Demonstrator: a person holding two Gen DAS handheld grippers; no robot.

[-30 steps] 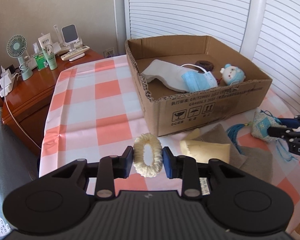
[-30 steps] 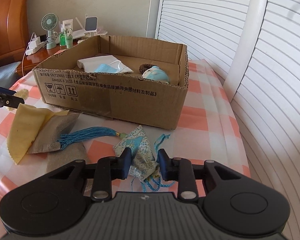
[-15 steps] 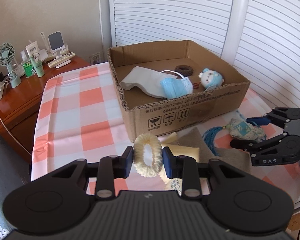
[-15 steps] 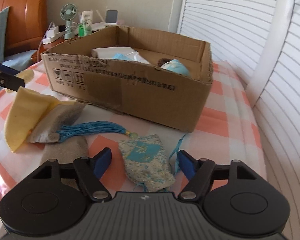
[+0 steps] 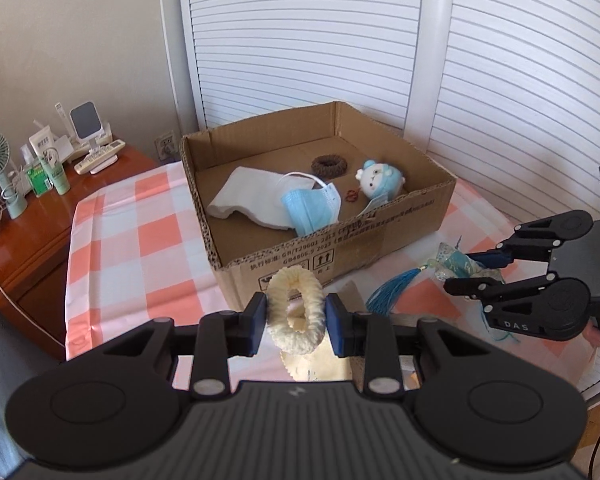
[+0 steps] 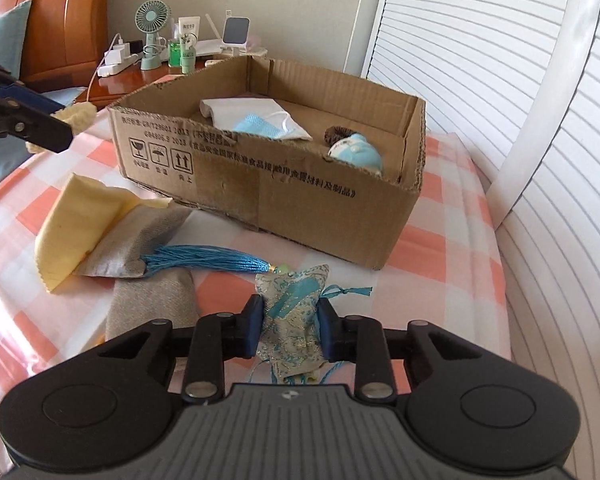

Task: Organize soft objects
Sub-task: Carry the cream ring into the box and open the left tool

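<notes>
Cardboard box on checked tablecloth; holds white cloth, blue mask, plush toy, brown scrunchie. Left gripper clamps cream scrunchie before box. Right gripper clamps blue tasselled sachet on tablecloth.

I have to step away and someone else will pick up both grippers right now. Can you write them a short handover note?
Left gripper: shut on the cream scrunchie, lifted in front of the cardboard box.
Right gripper: shut on the blue sachet; its tassel trails over the grey cloth.
Done: white cloth, face mask, brown scrunchie and plush toy lie in the box.
Left: drop both held items in, then the yellow cloth and grey cloths.
</notes>
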